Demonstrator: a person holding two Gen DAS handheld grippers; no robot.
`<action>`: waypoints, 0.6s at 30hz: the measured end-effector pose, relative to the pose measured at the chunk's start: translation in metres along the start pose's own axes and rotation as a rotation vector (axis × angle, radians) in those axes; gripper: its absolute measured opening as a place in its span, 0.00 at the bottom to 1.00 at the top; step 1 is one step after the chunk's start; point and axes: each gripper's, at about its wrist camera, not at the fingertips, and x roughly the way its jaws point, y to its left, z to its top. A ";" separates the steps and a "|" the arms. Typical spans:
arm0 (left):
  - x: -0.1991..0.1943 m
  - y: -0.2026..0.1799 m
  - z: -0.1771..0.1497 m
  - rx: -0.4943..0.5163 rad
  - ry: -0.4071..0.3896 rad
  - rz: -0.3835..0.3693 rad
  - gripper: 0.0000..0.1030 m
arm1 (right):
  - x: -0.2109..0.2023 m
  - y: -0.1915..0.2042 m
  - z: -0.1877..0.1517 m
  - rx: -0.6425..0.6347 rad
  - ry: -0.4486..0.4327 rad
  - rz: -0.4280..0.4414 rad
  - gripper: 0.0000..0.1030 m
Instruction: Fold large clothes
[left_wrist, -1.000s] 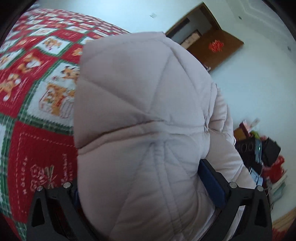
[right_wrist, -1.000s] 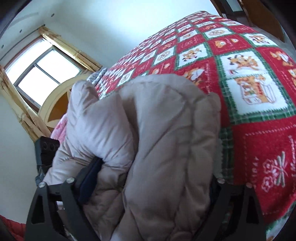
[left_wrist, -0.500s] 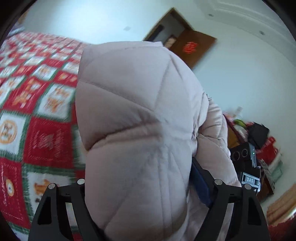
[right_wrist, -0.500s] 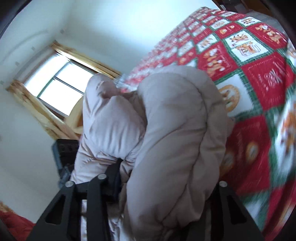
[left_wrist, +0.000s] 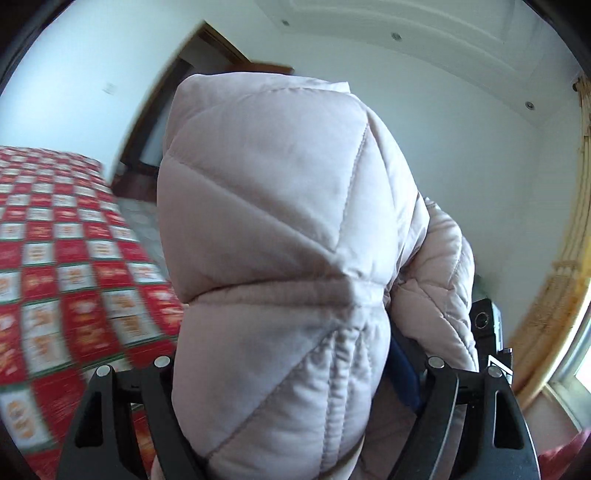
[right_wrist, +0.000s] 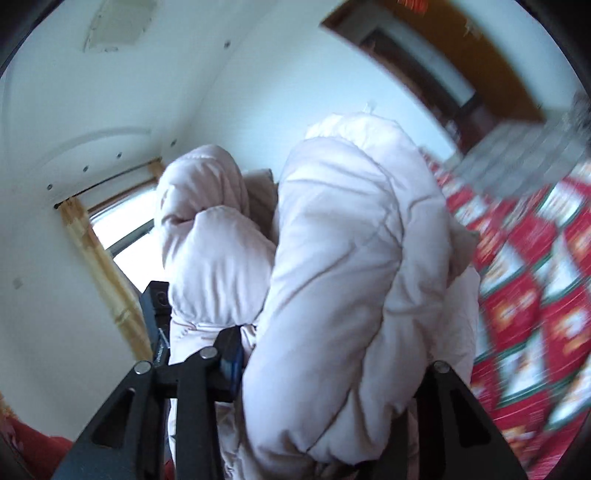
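Both grippers have lifted the puffer jacket off the quilt.

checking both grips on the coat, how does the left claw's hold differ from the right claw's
The left claw grips one smooth, wide quilted panel of the puffer jacket; the right claw holds a rolled, doubled-over bundle of the puffer jacket. The left claw faces the doorway and ceiling; the right claw looks toward the window. Both are shut on the jacket above the red patchwork quilt.
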 end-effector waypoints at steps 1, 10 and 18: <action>0.022 0.001 0.006 -0.005 0.031 -0.009 0.80 | -0.008 -0.008 0.010 0.004 -0.014 -0.037 0.42; 0.197 0.085 -0.021 -0.009 0.312 0.314 0.80 | 0.006 -0.199 0.019 0.260 -0.018 -0.281 0.41; 0.226 0.173 -0.035 -0.180 0.345 0.497 0.99 | 0.031 -0.286 -0.002 0.371 -0.013 -0.303 0.45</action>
